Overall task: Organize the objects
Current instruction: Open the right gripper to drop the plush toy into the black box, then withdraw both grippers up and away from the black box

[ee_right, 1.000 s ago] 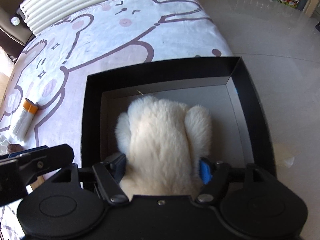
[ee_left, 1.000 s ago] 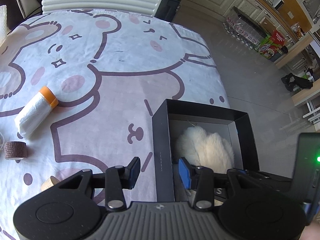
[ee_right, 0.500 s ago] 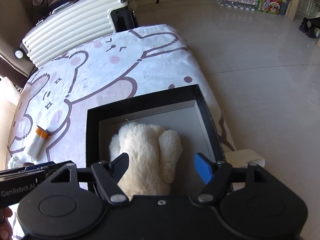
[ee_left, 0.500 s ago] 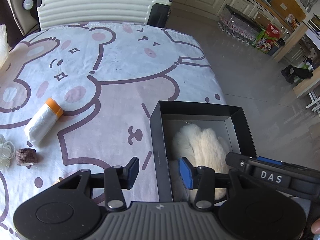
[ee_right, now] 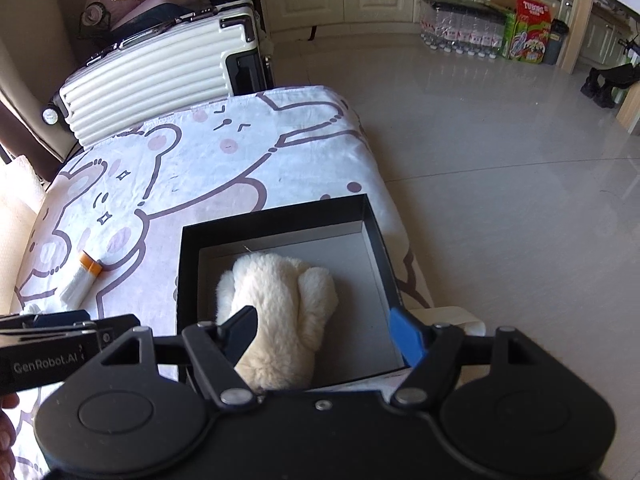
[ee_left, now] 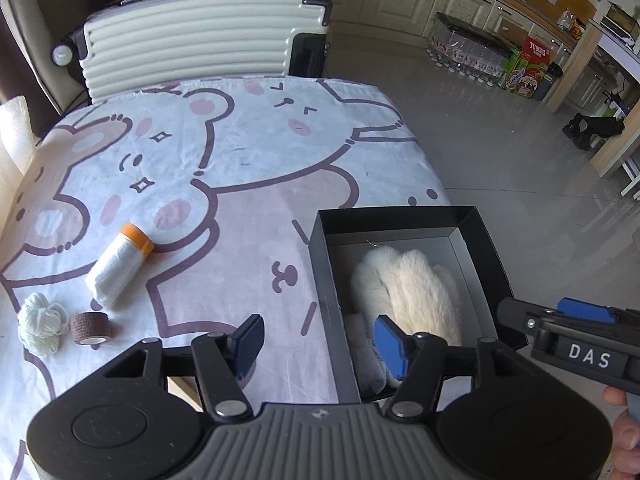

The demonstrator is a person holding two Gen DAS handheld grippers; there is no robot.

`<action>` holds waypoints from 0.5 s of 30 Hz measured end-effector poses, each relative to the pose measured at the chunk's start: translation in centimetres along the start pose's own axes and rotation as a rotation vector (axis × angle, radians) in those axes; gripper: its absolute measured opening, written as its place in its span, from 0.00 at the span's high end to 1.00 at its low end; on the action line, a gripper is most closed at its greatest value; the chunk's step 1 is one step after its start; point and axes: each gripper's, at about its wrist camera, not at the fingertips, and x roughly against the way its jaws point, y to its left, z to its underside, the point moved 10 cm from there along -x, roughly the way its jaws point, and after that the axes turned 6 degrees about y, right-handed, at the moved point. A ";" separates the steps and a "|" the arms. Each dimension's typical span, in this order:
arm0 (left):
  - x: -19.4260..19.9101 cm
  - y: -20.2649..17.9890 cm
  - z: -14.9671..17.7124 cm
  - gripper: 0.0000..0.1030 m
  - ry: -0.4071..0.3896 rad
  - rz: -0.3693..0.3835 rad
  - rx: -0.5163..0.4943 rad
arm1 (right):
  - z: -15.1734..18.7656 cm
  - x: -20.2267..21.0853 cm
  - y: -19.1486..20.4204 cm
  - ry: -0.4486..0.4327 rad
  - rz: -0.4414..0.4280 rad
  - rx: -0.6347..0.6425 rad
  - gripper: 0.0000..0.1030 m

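A white fluffy plush [ee_right: 280, 292] lies inside the open black box [ee_right: 188, 272] near the table's right edge. My right gripper [ee_right: 326, 332] hovers above the plush, open, its pads clear of the fur. In the left wrist view the plush [ee_left: 408, 280] fills the near half of the box [ee_left: 324, 264]. My left gripper [ee_left: 320, 340] hangs over the box's left wall with its jaws opening and nothing gripped. To the left on the cloth lie a white roll with an orange cap [ee_left: 118, 268], a brown bandage roll [ee_left: 91, 328] and a small white yarn ball [ee_left: 40, 324].
A bear-print cloth [ee_left: 240, 152] covers the table. A cream ribbed suitcase [ee_left: 200, 44] stands behind its far edge. Tiled floor [ee_right: 500, 184] drops away on the right, with bottles and cartons along the far cabinets.
Both grippers have risen and pulled back from the box. The right pads, earlier flanking the plush, now stand above it; the plush stays in the box. The left jaws have widened.
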 end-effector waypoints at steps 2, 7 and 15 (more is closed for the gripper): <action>0.5 0.1 0.2 0.35 -0.008 -0.005 -0.003 | 0.1 0.7 -0.2 -0.012 0.003 -0.008 0.27; 1.6 0.4 0.6 0.24 -0.033 -0.024 -0.010 | 0.2 2.1 -0.6 -0.044 0.021 -0.018 0.23; 2.8 1.3 1.2 0.16 -0.057 -0.050 0.007 | 0.6 3.8 -1.0 -0.081 0.055 -0.021 0.16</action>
